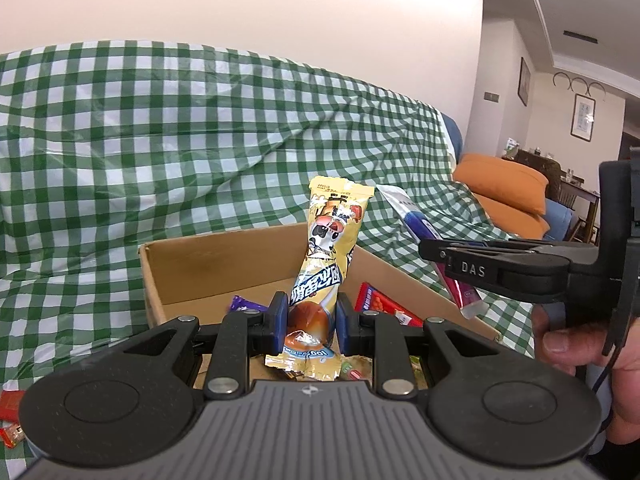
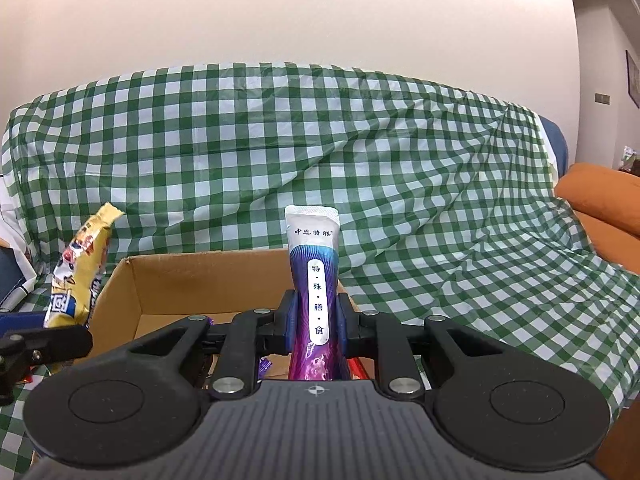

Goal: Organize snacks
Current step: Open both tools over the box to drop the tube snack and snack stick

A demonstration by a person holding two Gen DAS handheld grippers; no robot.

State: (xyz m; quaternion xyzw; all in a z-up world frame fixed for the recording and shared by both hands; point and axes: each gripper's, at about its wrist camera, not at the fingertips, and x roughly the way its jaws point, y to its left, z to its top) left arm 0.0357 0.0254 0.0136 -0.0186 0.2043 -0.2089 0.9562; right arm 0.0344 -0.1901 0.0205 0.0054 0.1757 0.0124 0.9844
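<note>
Snack sorting, partly done. One cardboard box (image 1: 192, 264) sits open on the green checked cloth (image 1: 160, 128); inside, at least two packets show: one purple wrapper (image 1: 242, 303), one red packet (image 1: 378, 304), the rest hidden behind the tools.

Left gripper (image 1: 308, 320): jaws narrowed onto one yellow snack packet (image 1: 326, 264), held upright over the box, not yet released.

Right gripper (image 2: 316, 320): jaws nearly closed, pinching one purple-and-white sachet (image 2: 314, 280), upright above the box's near edge.

Two packets in hand, both to be dropped in. At least two red wrappers (image 1: 10, 420) lie loose on the cloth at the left, by my judgement still to be collected
</note>
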